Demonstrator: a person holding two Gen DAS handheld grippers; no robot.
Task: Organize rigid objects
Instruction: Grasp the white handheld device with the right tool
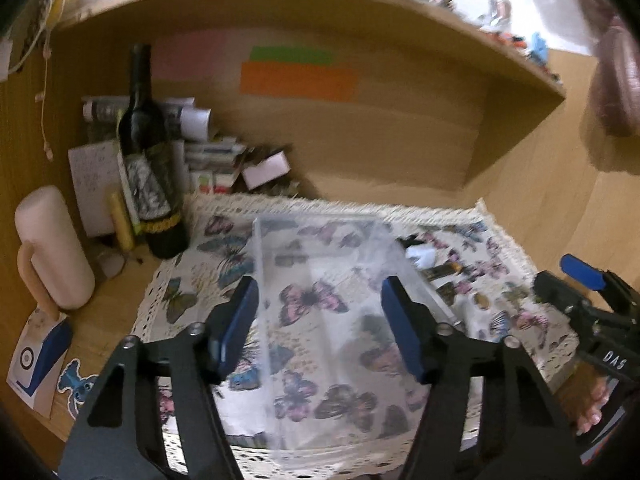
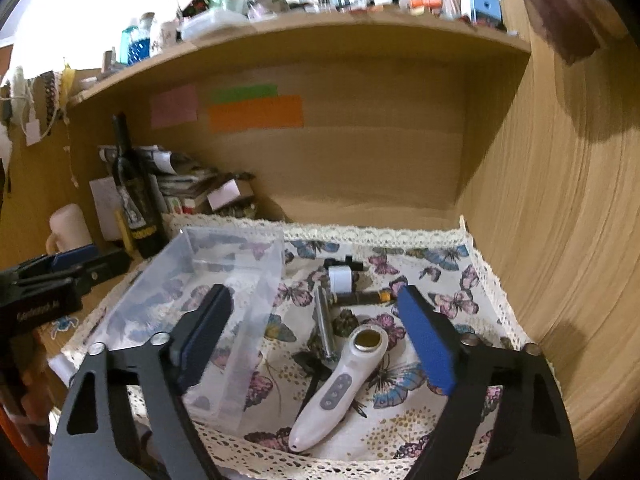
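Observation:
A clear plastic bin (image 2: 188, 280) stands on a butterfly-print cloth (image 2: 440, 300); it also shows in the left wrist view (image 1: 320, 280). Right of it lie a white handheld device (image 2: 340, 384), a metal rod (image 2: 325, 324), a dark tube (image 2: 360, 299) and a white roll (image 2: 340, 279). My right gripper (image 2: 316, 340) is open above the device and the bin's right wall. My left gripper (image 1: 320, 320) is open over the bin and holds nothing. The right gripper also shows in the left wrist view (image 1: 588, 300).
A dark wine bottle (image 1: 148, 168), a pale mug (image 1: 52, 248) and stacked papers and boxes (image 1: 224, 160) crowd the desk's back left. A wooden shelf (image 2: 320, 40) with many small items hangs overhead. A wooden side wall (image 2: 560, 220) closes the right.

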